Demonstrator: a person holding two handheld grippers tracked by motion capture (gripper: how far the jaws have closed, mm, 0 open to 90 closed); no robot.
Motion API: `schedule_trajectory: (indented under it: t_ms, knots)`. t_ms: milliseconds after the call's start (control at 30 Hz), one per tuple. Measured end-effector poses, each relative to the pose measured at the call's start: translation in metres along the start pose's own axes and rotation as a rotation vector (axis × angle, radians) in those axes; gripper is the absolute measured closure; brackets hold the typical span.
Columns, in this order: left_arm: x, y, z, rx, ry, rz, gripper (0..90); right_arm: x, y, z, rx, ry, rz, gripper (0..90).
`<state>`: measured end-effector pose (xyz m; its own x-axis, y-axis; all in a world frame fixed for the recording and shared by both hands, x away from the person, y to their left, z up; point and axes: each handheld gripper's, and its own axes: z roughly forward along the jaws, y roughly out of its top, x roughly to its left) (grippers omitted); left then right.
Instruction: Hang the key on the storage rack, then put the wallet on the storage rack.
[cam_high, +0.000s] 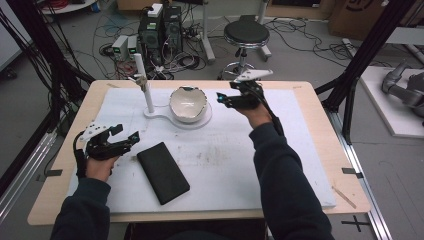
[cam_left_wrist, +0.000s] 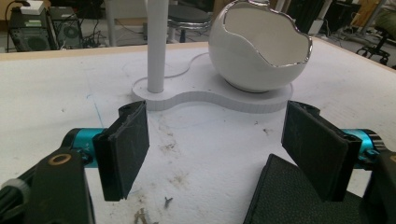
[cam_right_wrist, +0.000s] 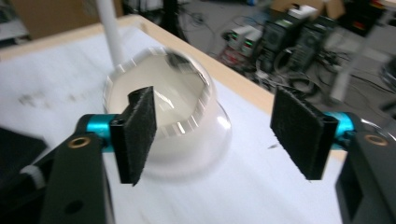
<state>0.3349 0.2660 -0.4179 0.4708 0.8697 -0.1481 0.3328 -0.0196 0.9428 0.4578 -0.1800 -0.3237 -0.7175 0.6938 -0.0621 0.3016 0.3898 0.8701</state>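
Nearest the person's edge of the table (cam_high: 310, 150), a flat black case (cam_high: 163, 172) is seen lying on the white mat (cam_high: 220, 160), just beside the left gripper (cam_high: 127, 136). That gripper is held low over the mat at the left, its 2 jaws spread apart with nothing between them; in the left gripper view one corner of the case (cam_left_wrist: 289, 196) is seen beneath the right-hand pad. Farther along, past the middle of the mat, a white bowl (cam_high: 187, 104) with a jagged silvery rim is set upright on a flat white base (cam_high: 162, 114), from which a white post (cam_high: 143, 82) also rises at the bowl's left. The right gripper (cam_high: 225, 98) is held just beside the bowl on its right, slightly above the table, its jaws spread wide and empty. In the right gripper view the bowl (cam_right_wrist: 177, 135) is blurred and is seen past the left pad, apart from both pads.
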Motion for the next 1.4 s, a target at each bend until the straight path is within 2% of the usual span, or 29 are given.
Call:
schedule_trajectory:
  t_ms: [67, 100, 133, 167, 233, 267, 333, 367, 400, 467, 567, 600, 633, 667, 800, 833, 933, 1000, 1100, 1233, 1300, 1333, 1367, 1400]
  knots:
    - [-0.001, 0.000, 0.001, 0.001, 0.000, 0.002, 23.5, -0.005, -0.014, -0.011, 0.007, -0.039, 0.019, 23.8]
    - [-0.002, 0.000, 0.001, 0.001, 0.000, 0.003, 23.6, -0.010, -0.024, -0.020, 0.066, -0.077, 0.043, 22.9]
    - [-0.002, 0.000, 0.001, 0.002, 0.000, 0.006, 23.6, -0.011, -0.030, -0.026, 0.060, -0.090, 0.047, 23.0]
    - [-0.002, 0.000, 0.001, 0.004, -0.001, 0.011, 23.5, -0.012, -0.038, -0.033, 0.043, -0.092, 0.037, 23.9]
    - [-0.001, 0.000, 0.001, 0.004, 0.001, 0.013, 23.6, -0.012, -0.042, -0.036, 0.055, -0.098, 0.037, 23.8]
    - [-0.001, 0.000, 0.001, 0.000, 0.002, 0.008, 23.6, -0.013, -0.055, -0.046, 0.048, -0.102, 0.053, 22.8]
    - [-0.001, 0.000, 0.001, 0.001, 0.003, 0.006, 23.6, -0.013, -0.059, -0.048, 0.055, -0.107, 0.060, 21.5]
    - [0.000, -0.001, 0.002, 0.000, 0.005, 0.005, 23.6, -0.012, -0.064, -0.052, 0.042, -0.113, 0.062, 21.5]
    - [0.000, -0.001, 0.002, 0.003, 0.004, 0.004, 23.9, -0.011, -0.072, -0.056, 0.030, -0.118, 0.059, 21.5]
    - [0.000, -0.001, 0.003, 0.007, 0.003, 0.003, 23.9, -0.010, -0.089, -0.061, 0.045, -0.129, 0.062, 21.5]
    - [0.000, -0.001, 0.003, 0.008, 0.006, 0.006, 23.9, -0.008, -0.098, -0.062, 0.049, -0.135, 0.060, 21.5]
    - [-0.001, -0.001, 0.003, 0.012, 0.007, 0.012, 23.9, -0.006, -0.108, -0.062, 0.057, -0.138, 0.046, 21.4]
    - [-0.001, -0.001, 0.003, 0.012, 0.007, 0.012, 23.9, -0.006, -0.108, -0.062, 0.057, -0.138, 0.046, 21.4]
    - [-0.003, 0.000, 0.002, 0.011, 0.007, 0.017, 23.9, -0.002, -0.115, -0.062, 0.056, -0.145, 0.040, 21.5]
    - [-0.006, 0.000, 0.002, 0.014, -0.003, 0.021, 23.9, 0.001, -0.123, -0.066, 0.048, -0.141, 0.042, 21.4]
    - [-0.008, 0.001, 0.001, 0.017, -0.015, 0.018, 23.9, 0.003, -0.125, -0.074, 0.032, -0.139, 0.049, 21.4]
    - [-0.010, 0.002, 0.001, 0.027, -0.031, 0.022, 23.9, 0.002, -0.125, -0.081, 0.007, -0.145, 0.059, 20.6]
    - [-0.010, 0.001, 0.000, 0.040, -0.042, 0.010, 23.9, 0.001, -0.128, -0.086, -0.016, -0.155, 0.079, 20.5]
    - [-0.011, -0.001, -0.004, 0.048, -0.045, -0.001, 23.9, -0.001, -0.131, -0.089, -0.016, -0.166, 0.093, 20.6]
    - [-0.014, -0.004, -0.010, 0.070, -0.040, -0.008, 22.6, 0.000, -0.133, -0.090, -0.018, -0.169, 0.084, 20.6]
    - [-0.017, -0.005, -0.015, 0.090, -0.038, -0.010, 21.2, 0.001, -0.133, -0.091, -0.020, -0.169, 0.083, 20.6]
    - [-0.022, -0.009, -0.019, 0.120, -0.048, -0.008, 20.3, 0.001, -0.132, -0.092, -0.032, -0.168, 0.074, 20.6]
    - [-0.022, -0.009, -0.019, 0.120, -0.048, -0.008, 20.3, 0.001, -0.132, -0.092, -0.032, -0.168, 0.074, 20.6]
    - [-0.025, -0.010, -0.022, 0.155, -0.048, -0.003, 20.3, 0.001, -0.132, -0.093, -0.039, -0.166, 0.074, 20.6]
